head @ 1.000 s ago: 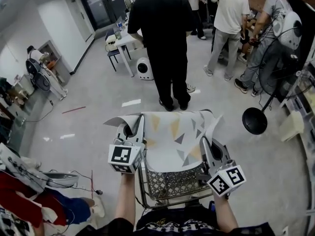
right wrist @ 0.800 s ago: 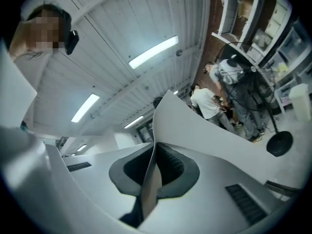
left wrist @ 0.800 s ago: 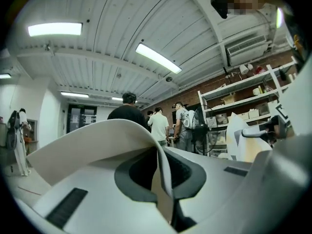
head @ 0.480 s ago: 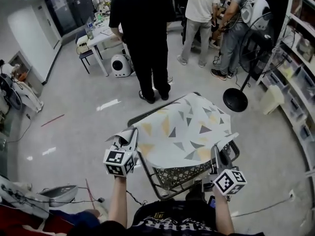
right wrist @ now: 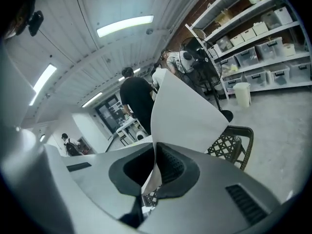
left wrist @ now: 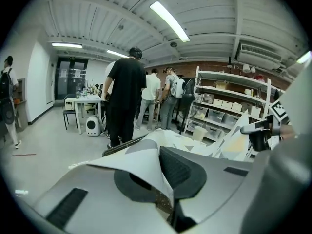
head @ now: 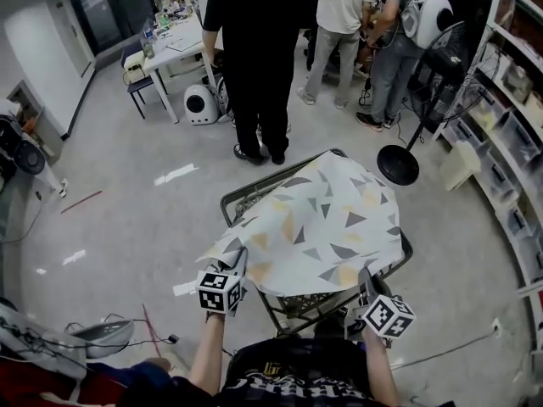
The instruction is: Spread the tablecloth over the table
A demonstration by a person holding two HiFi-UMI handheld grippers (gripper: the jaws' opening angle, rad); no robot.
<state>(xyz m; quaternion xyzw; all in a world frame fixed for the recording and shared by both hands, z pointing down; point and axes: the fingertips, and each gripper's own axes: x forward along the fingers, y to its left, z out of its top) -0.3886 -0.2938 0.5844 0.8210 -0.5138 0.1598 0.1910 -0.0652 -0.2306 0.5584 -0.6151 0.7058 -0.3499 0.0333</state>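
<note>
One white tablecloth printed with grey and yellow triangles [head: 327,223] lies over one dark metal-framed table with a woven lattice top [head: 233,200]. It covers most of the top and leaves the table's far-left rim bare. The cloth's long axis runs slantwise across the table, from the near-left corner up to the far-right side. One far corner points away from the table's near side, towards the people standing beyond it.

There are two grippers, both at the table's near side. The left gripper [head: 236,259] is at the table's near-left corner, and its jaws are clamped together on the cloth's corner, which fans out ahead of them [left wrist: 141,162]. The right gripper [head: 365,278] is at the table's near-right corner. It is likewise pinched tight on the cloth's edge, which rises from its jaws as a curled white flap [right wrist: 187,113].

Three people stand beyond the table's far side. The one in black clothes [head: 254,49] is nearest to it.
</note>
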